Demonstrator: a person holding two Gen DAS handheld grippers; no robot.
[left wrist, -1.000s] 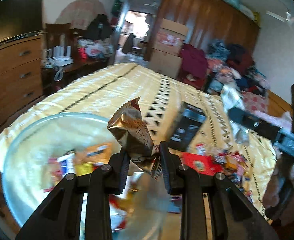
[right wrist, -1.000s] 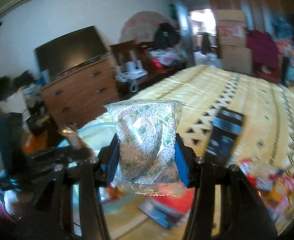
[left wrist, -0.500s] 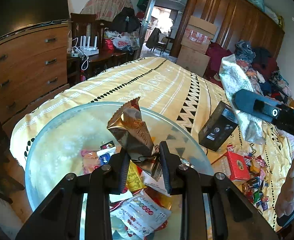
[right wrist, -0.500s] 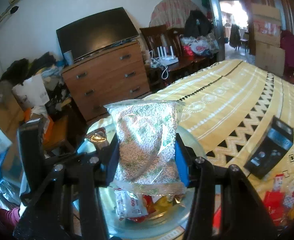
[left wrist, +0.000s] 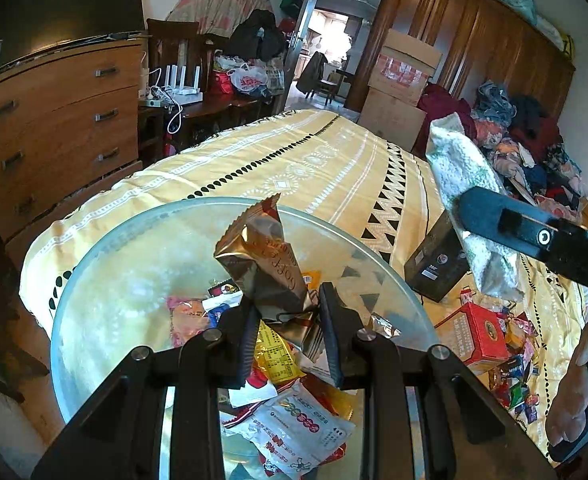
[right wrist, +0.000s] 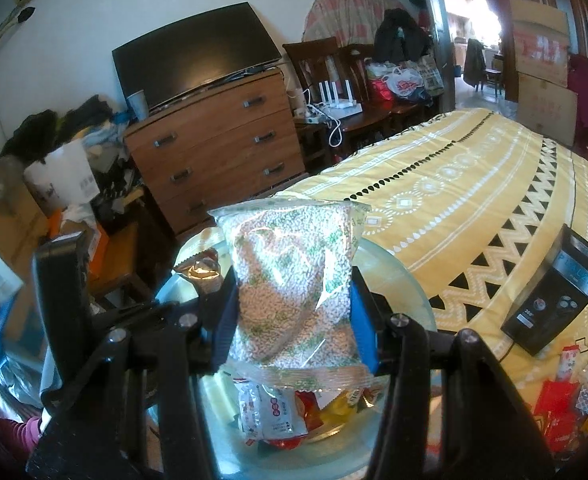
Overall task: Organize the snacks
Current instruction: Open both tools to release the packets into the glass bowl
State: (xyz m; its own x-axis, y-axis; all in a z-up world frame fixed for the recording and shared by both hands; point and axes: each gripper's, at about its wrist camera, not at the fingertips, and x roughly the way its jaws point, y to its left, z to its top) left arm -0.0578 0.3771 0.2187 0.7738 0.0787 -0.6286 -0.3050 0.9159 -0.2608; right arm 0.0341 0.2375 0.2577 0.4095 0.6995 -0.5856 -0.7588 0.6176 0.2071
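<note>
Your left hand-held gripper (left wrist: 285,322) is clamped on a gold-brown foil snack packet (left wrist: 264,258); the packet stands upright between the pads, gripped near its lower end, directly above the glass bowl (left wrist: 106,280). The bowl sits at the near end of the bed with the yellow patterned bedspread (left wrist: 314,160) and holds a loose pile of wrapped snacks — a white sachet with red print (left wrist: 300,432) lies nearest the camera, a yellow packet (left wrist: 276,356) just behind it.

Your right hand-held gripper (right wrist: 294,316) is closed on a clear bag of small white-and-green pellets (right wrist: 294,280), held upright with the blue pads pressing its two sides. In the right wrist view the bag hangs over the same bowl (right wrist: 394,276), with the foil packet (right wrist: 200,270) visible just to its left.

On the bedspread to the right of the bowl stand a black box (left wrist: 438,268) and a red box (left wrist: 476,334), with more small wrapped snacks (left wrist: 518,368) scattered beside them.
</note>
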